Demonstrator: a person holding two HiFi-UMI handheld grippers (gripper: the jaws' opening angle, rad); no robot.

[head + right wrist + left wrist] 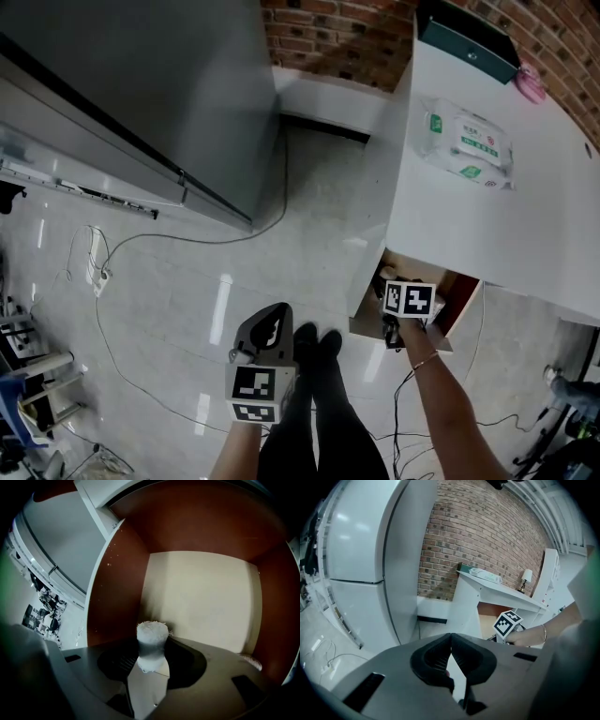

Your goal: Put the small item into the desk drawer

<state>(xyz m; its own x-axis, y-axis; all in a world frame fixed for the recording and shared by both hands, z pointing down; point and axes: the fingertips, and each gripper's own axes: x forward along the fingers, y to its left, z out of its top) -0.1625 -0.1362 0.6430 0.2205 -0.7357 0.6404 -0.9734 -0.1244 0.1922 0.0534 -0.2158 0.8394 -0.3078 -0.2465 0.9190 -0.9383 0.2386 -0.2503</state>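
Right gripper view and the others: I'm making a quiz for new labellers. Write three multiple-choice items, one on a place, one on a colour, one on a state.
1. Where does the right gripper hold the small white item?
A. over the open drawer
B. over the desk top
C. beside the grey cabinet

2. What colour are the drawer's inner walls?
A. blue
B. reddish brown
C. green

3. How do the left gripper's jaws stand?
A. wide apart
B. shut on the white item
C. together, empty

Answers: 1 A, the drawer's floor lies right behind the item in the right gripper view; 2 B, plain in that view; 3 C, the tips meet with nothing between.
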